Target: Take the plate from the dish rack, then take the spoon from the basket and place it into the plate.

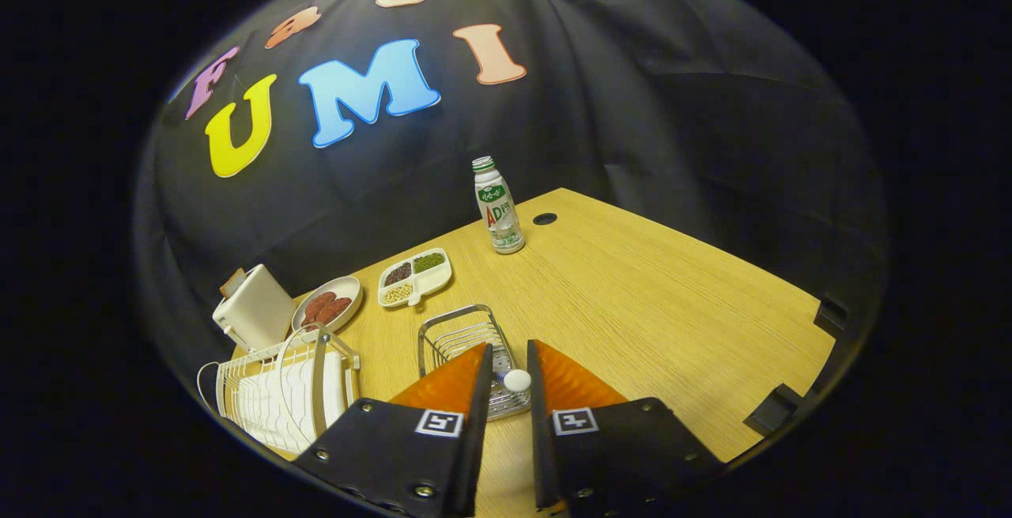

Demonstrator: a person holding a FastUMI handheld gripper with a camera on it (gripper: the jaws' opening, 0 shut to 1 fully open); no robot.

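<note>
Gripper view has the gripper (510, 379) fingers slightly parted over the wire basket (462, 344), the light, slick spoon (515, 379) between them, best pinched at its handle.

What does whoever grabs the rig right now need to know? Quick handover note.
Gripper: fingers nearly closed around the spoon, whose white end shows in the gap between them; a firm grip can't be confirmed.
Wire basket: just ahead of the fingers, on the table.
Dish rack: beside the basket; white plates seem to stand in it.
Done: spoon reached. Plate step looks undone; no empty plate lies on the table.
Left: sort out the plate, then put the spoon in it.
</note>
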